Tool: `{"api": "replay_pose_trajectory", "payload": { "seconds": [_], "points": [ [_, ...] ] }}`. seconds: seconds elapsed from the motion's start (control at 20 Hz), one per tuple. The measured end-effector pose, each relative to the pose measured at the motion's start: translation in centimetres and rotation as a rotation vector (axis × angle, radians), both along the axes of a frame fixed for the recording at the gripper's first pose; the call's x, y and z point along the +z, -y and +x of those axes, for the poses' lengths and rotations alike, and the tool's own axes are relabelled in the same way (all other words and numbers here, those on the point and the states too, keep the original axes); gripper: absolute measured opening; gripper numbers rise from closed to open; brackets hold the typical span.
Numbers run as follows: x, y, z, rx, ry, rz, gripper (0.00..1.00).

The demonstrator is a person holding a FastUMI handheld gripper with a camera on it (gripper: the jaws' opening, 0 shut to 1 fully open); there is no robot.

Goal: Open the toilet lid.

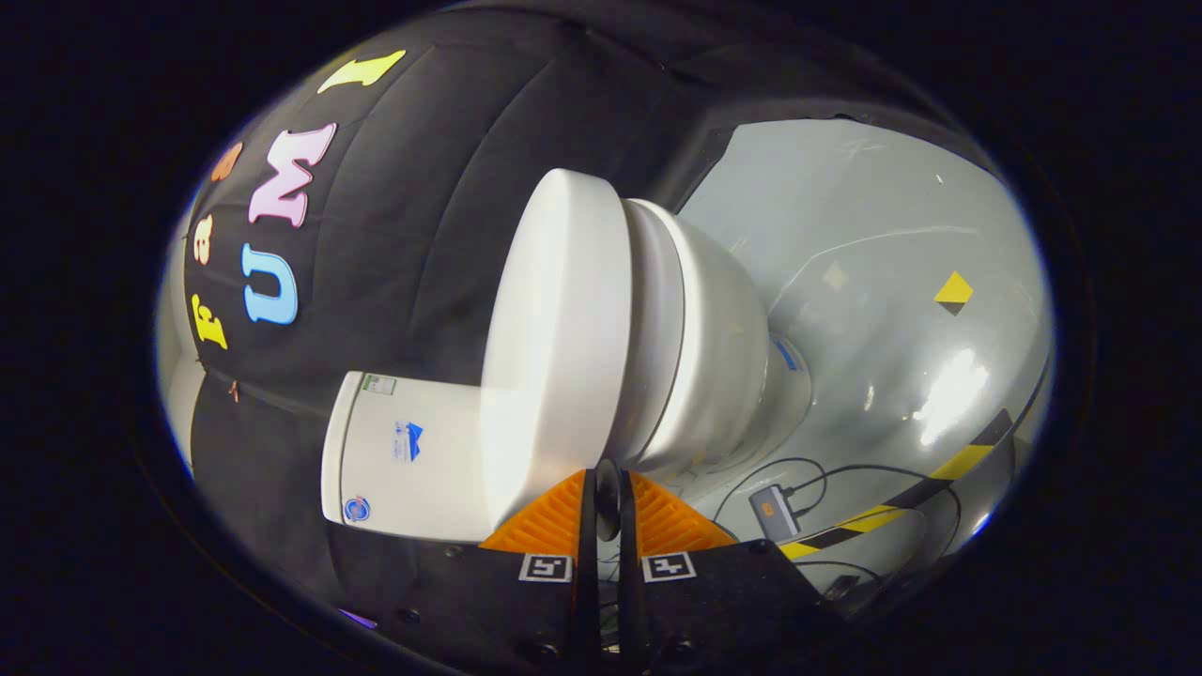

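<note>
My gripper (pixel 606 512) has its 2 orange fingers (pixel 554 521) pressed nearly together on nothing, and the closed toilet lid (pixel 554 338) lies just ahead, its edge line running straight away from my fingertips above the bowl (pixel 714 347).

The toilet lid (pixel 554 329) and bowl (pixel 704 347) look like smooth, glossy white ceramic or plastic. The gripper's (pixel 606 502) fingers (pixel 549 526) are ribbed orange plastic. The grey floor (pixel 892 235) shines; the wall (pixel 423 188) is matt black cloth.
</note>
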State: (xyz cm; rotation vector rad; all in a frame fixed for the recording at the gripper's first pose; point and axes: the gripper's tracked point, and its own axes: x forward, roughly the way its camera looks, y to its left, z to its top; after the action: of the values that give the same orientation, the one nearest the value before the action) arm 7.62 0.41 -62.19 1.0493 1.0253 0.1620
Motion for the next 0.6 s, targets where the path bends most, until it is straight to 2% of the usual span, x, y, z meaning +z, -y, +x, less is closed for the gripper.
{"api": "replay_pose_trajectory", "payload": {
  "seconds": [0.15, 0.25, 0.6],
  "points": [
    [1.4, 0.2, 0.3, -0.027, -0.038, -0.046, 0.13],
    [2.7, -0.2, 0.3, -0.011, -0.039, -0.092, 0.13],
    [10.0, -1.8, 1.2, 0.000, 0.020, -0.236, 0.08]
  ]
}}
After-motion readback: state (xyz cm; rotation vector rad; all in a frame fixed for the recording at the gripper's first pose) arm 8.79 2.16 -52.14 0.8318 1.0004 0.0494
